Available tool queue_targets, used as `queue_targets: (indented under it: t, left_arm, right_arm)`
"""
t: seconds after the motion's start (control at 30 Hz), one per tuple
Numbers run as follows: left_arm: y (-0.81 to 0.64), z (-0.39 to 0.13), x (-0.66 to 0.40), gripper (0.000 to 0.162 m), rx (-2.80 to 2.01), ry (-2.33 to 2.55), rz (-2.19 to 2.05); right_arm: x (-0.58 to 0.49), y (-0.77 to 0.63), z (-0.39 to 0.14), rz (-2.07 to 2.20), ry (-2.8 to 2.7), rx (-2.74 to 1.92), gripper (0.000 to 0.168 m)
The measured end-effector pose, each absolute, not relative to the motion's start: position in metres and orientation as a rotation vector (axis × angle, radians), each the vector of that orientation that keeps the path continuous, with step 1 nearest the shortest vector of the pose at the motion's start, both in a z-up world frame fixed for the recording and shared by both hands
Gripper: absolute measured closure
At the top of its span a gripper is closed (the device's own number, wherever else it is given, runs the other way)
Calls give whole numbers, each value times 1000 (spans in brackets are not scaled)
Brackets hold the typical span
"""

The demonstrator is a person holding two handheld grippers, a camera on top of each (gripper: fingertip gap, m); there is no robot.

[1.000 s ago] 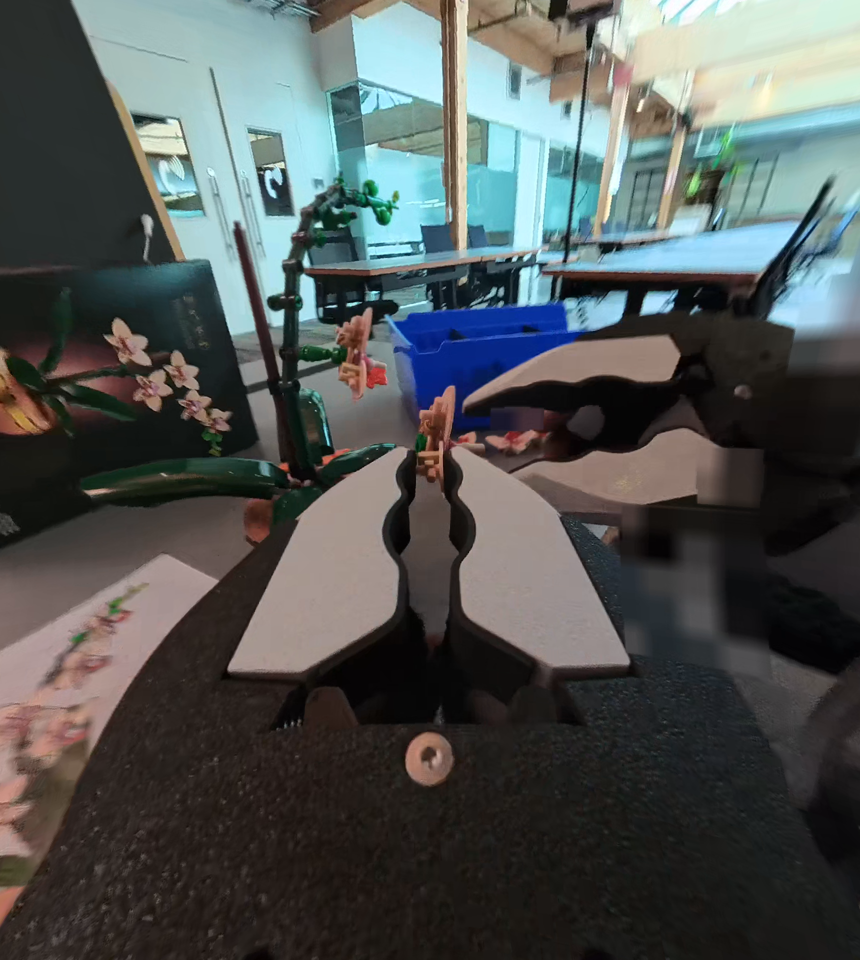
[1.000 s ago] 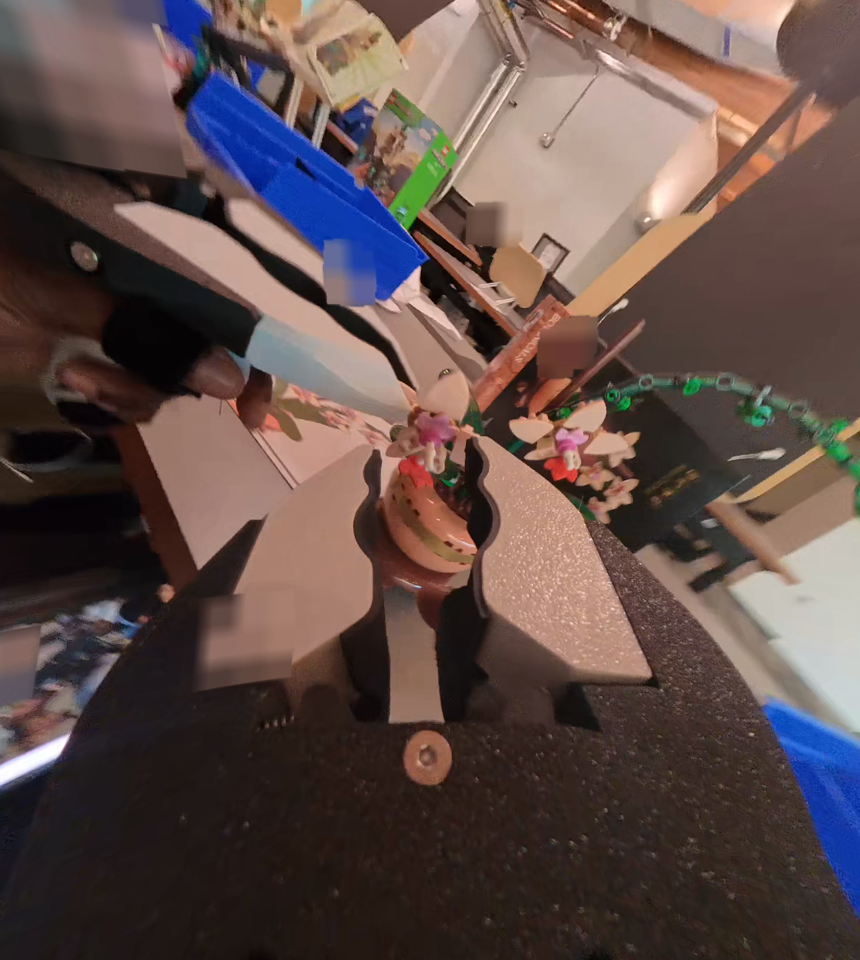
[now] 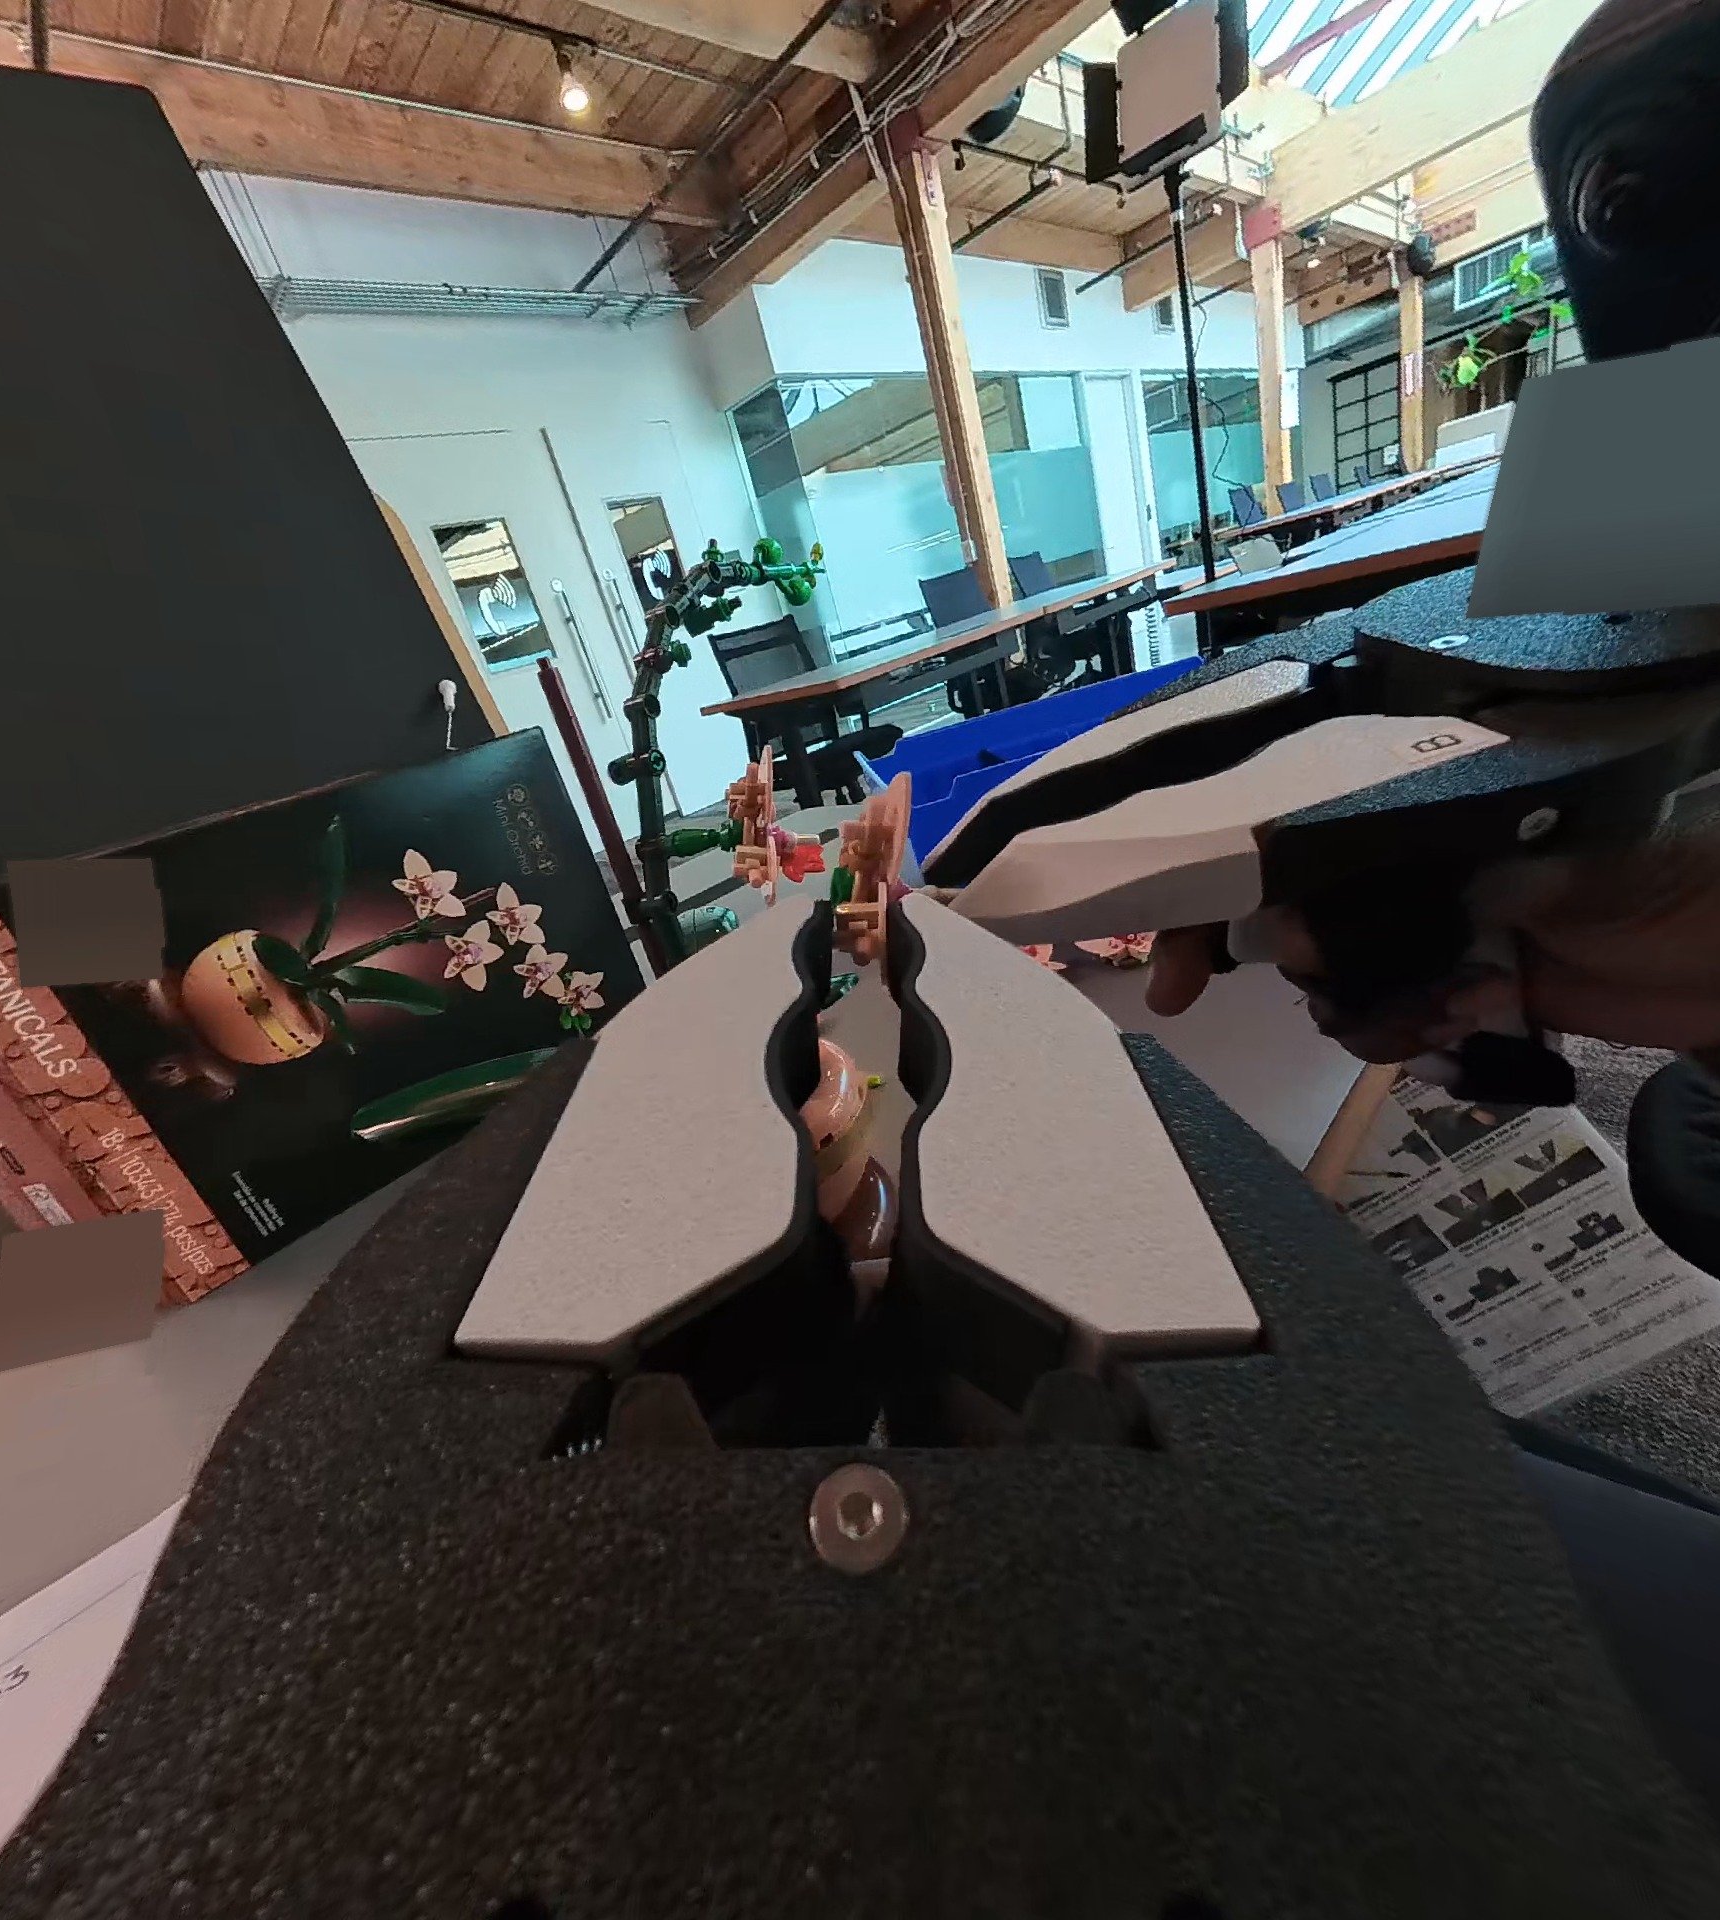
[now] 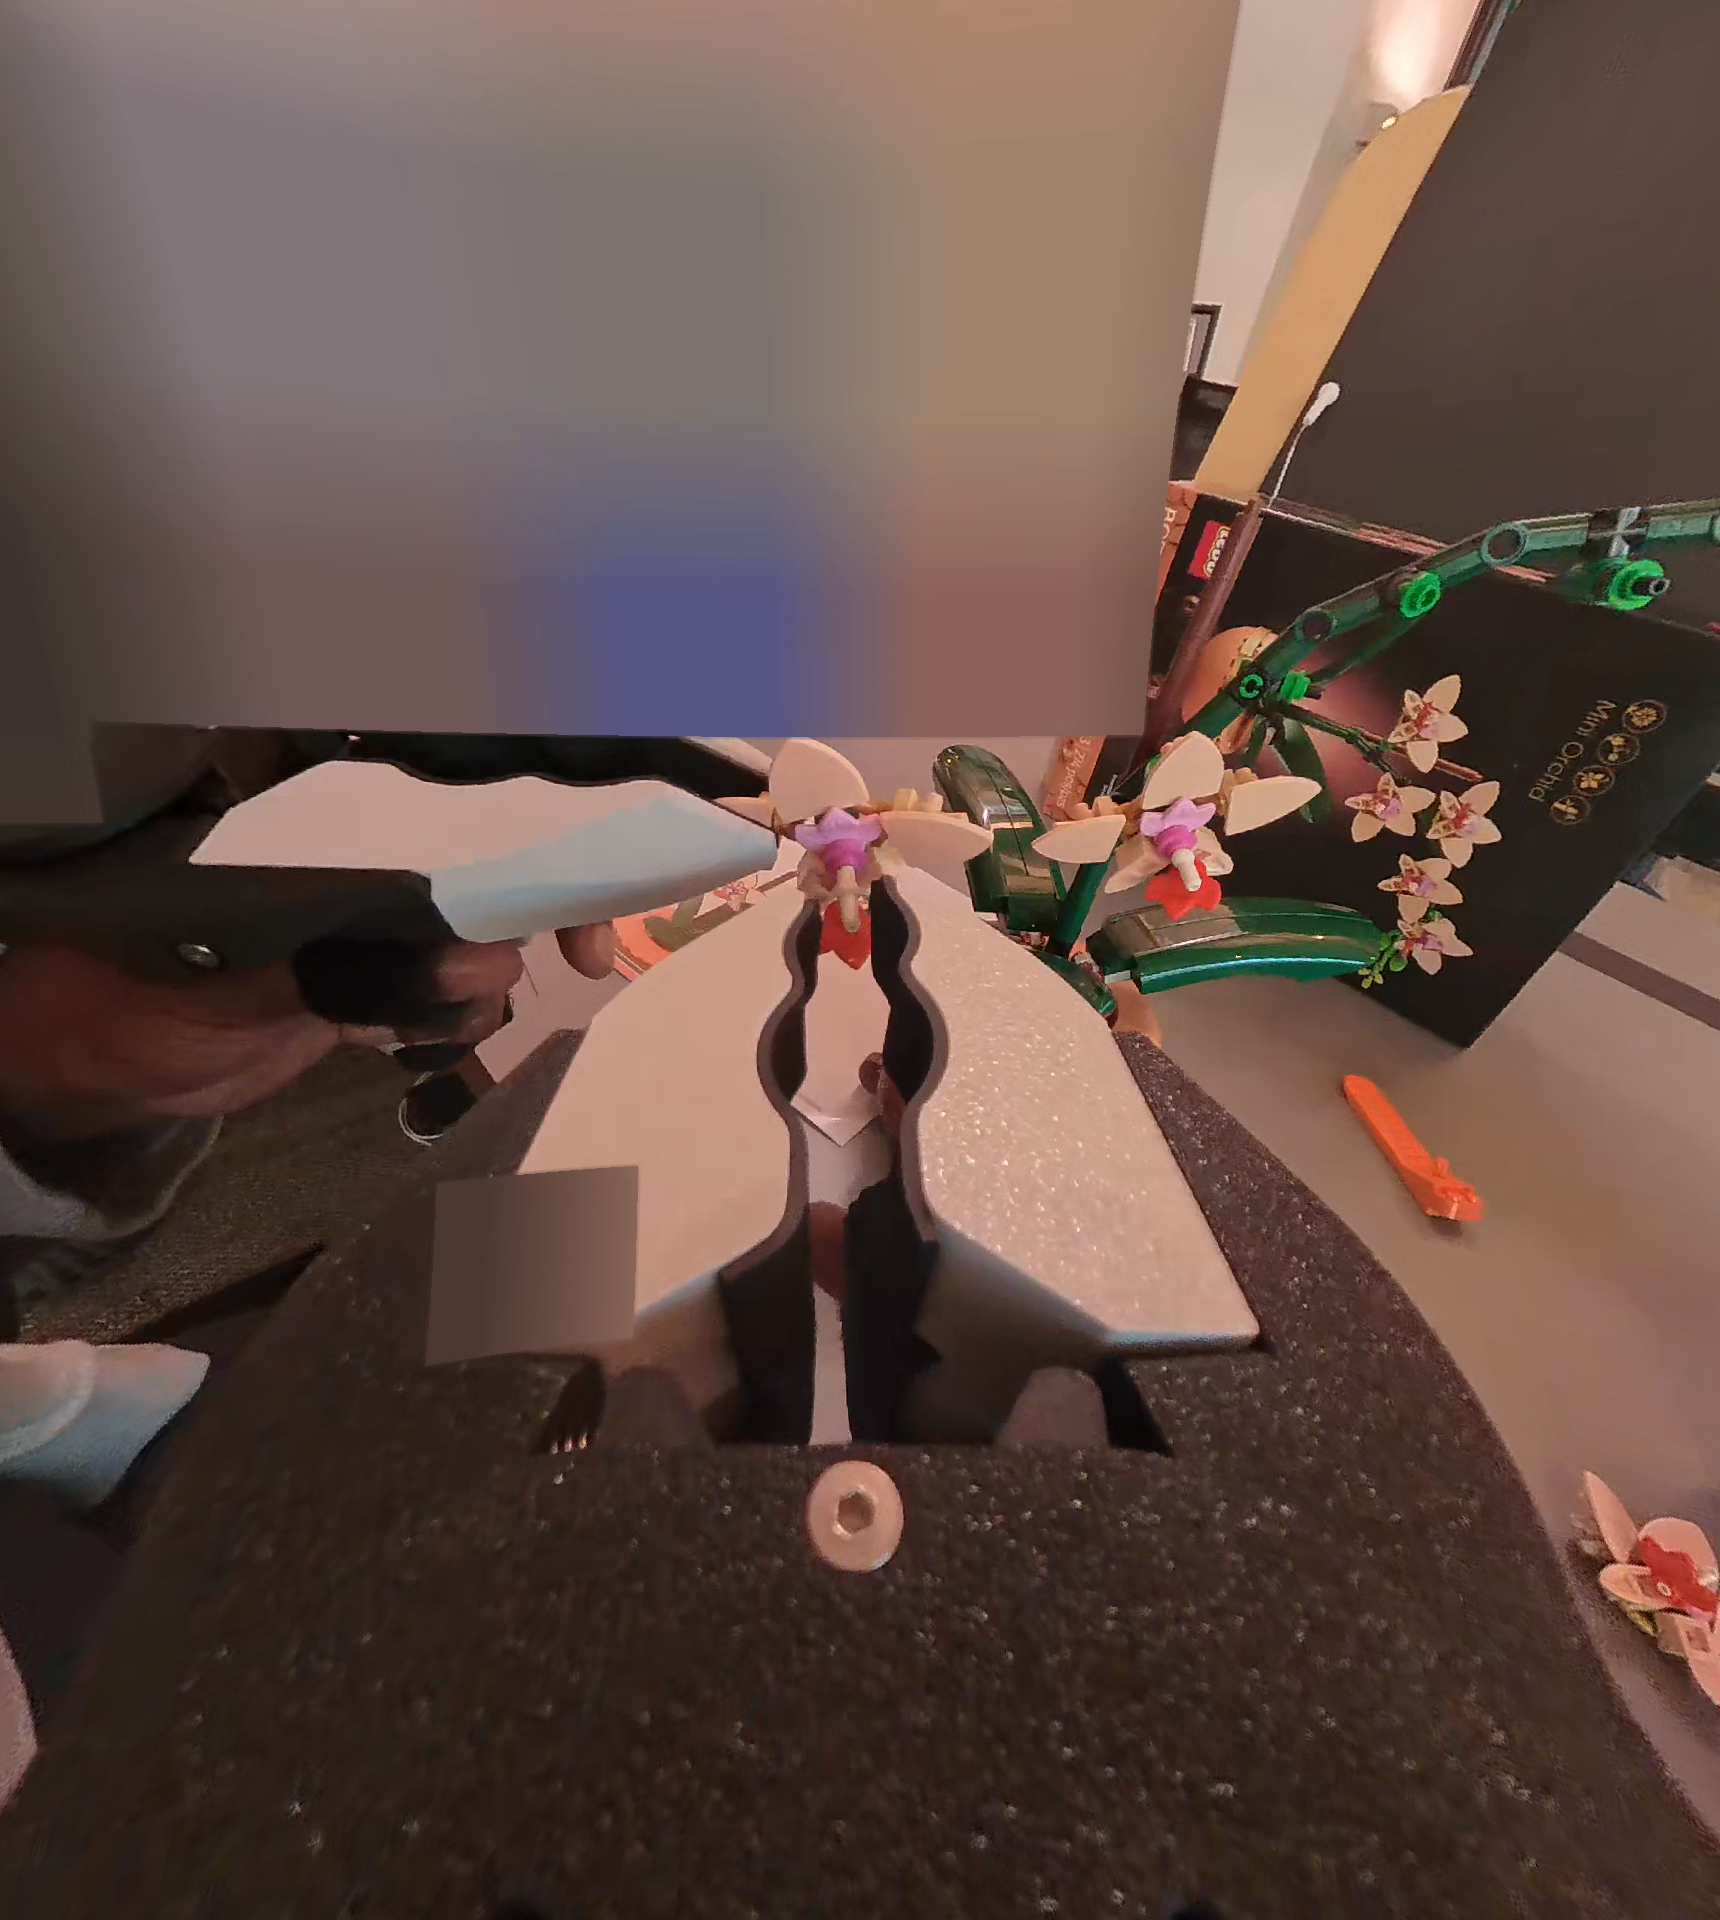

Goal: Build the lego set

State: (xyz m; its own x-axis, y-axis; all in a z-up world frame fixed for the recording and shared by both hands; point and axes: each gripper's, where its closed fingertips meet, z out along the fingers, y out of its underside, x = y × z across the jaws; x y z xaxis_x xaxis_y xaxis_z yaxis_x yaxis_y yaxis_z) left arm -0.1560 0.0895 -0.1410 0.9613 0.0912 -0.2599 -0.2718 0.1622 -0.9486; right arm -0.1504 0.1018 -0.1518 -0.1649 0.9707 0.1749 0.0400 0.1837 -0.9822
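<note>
The left gripper point(image 3: 861, 920) pinches a small orchid flower point(image 3: 871, 868). The green stem point(image 3: 650, 727) stands up-left of it. The right gripper point(image 4: 848, 904) is almost closed beside that flower.

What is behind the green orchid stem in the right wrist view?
Behind the green stem stands the dark set box, printed with orchid flowers. The box's lower left is covered by leaves and a flower.

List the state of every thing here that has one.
Left gripper: fingers shut on the flower.
Right gripper: fingers shut on the same flower's red tip.
Stem: upright, arched, with one mounted flower.
Box: standing on edge.
Separator: lying flat on the table.
Loose flower: lying on the table, unattached.
</note>
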Motion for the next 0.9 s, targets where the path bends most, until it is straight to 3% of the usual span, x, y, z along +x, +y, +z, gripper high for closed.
queue_targets:
  t: [0.43,0.53,0.63,0.9]
  left_arm:
    - [94,-146,-148,152,-1410,187,229]
    - [93,-144,-144,139,-1418,220,217]
    - [91,-142,-142,137,-1438,255,197]
    - [69,-109,-198,160,-1488,298,126]
  right_arm:
    - [-148,106,-153,1140,-1470,-996,164]
    - [-145,108,-154,1174,-1454,-991,165]
    - [-141,114,-152,1218,-1429,-993,165]
    - [-121,155,-134,1401,-1277,-1068,165]
